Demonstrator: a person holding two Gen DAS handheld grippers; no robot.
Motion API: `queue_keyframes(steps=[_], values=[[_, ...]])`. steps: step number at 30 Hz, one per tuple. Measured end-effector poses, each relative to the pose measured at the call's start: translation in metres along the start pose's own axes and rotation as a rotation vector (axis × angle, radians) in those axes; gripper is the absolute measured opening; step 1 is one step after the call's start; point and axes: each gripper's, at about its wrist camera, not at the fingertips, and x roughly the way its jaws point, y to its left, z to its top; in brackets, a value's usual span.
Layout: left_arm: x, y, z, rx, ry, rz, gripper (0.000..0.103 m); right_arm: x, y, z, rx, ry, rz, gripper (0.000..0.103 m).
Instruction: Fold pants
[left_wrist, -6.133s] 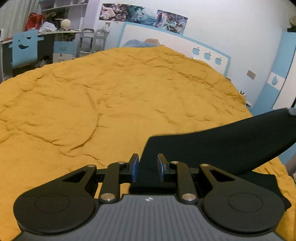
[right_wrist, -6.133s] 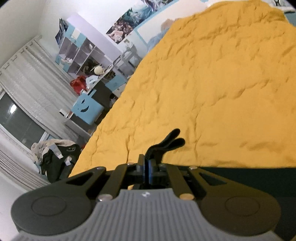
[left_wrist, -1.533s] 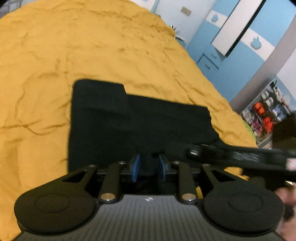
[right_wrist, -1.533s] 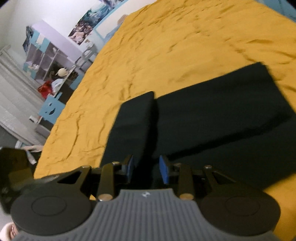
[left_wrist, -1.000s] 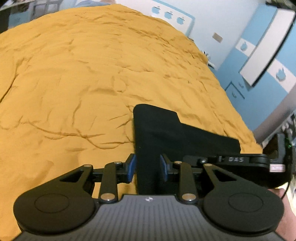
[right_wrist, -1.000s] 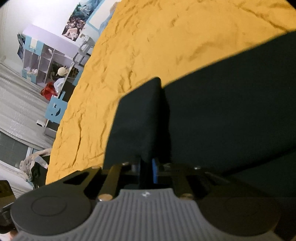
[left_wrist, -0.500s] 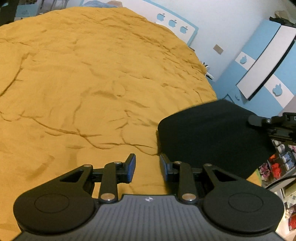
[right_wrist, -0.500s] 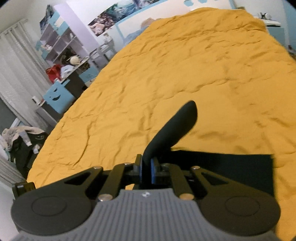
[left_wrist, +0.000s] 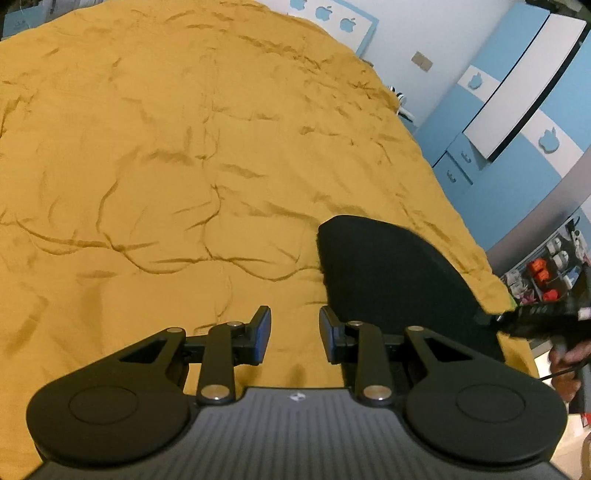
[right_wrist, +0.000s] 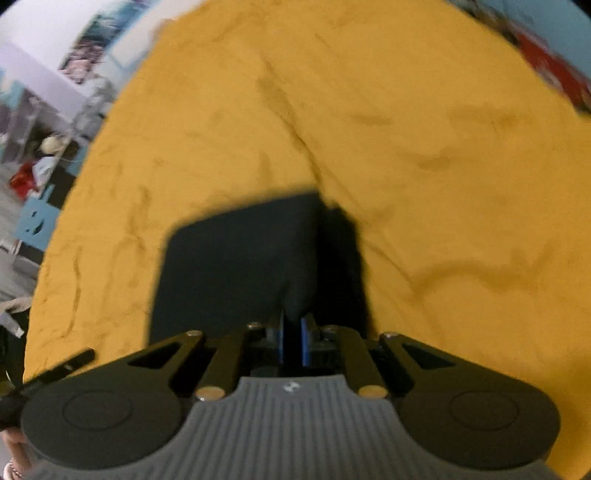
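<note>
My left hand-held gripper (left_wrist: 294, 334) hangs over the mustard-yellow bedspread (left_wrist: 177, 155) with its jaws partly apart and nothing between the blue pads; only wrinkled cover shows in the gap. The black pants (left_wrist: 391, 280) lie folded on the bed just to the right of that gripper, near the bed's edge by the blue wardrobe (left_wrist: 517, 110). My right hand-held gripper (right_wrist: 291, 341) is pinched tight on a fold of the pants (right_wrist: 236, 266), the dark cloth running up between its pads. That view is blurred. A hand (left_wrist: 565, 369) shows at the right rim.
</note>
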Motion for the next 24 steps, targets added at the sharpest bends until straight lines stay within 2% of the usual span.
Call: queue_keyframes(steps=[3,5,9,10,11,13,14,17,19,22,24], values=[[0.003,-0.001,0.000,0.007,0.012,0.007,0.033,0.002,-0.003,-0.001,0.018,-0.012,0.010,0.004],[0.005,-0.002,0.000,0.012,0.016,0.010,0.033,-0.008,0.014,-0.002,-0.034,-0.045,0.006,0.004],[0.006,-0.002,0.000,0.016,0.019,0.009,0.033,-0.057,0.055,-0.012,-0.156,-0.197,0.138,0.003],[0.007,-0.001,-0.001,0.016,0.021,0.010,0.033,-0.061,0.058,-0.017,-0.179,-0.216,0.111,0.003],[0.008,-0.001,-0.001,0.014,0.026,0.011,0.033,-0.053,0.058,-0.020,-0.198,-0.201,0.032,0.003],[0.011,-0.002,-0.001,0.014,0.036,0.010,0.033,-0.022,0.040,-0.025,-0.156,-0.117,-0.093,0.003],[0.011,-0.003,-0.002,0.019,0.037,0.008,0.033,-0.009,0.030,-0.028,-0.129,-0.085,-0.112,0.003],[0.008,-0.005,-0.003,0.038,0.035,0.007,0.033,0.000,0.015,-0.034,-0.068,-0.103,-0.078,0.004],[0.010,-0.003,-0.002,0.040,0.040,0.009,0.033,-0.002,0.015,-0.033,-0.077,-0.115,-0.067,0.005],[0.015,-0.004,0.004,0.044,0.040,-0.010,0.033,-0.002,0.016,-0.029,-0.089,-0.108,-0.077,0.016],[0.020,-0.009,0.009,0.055,0.036,-0.037,0.032,-0.017,0.014,-0.029,-0.095,-0.145,-0.098,0.019]])
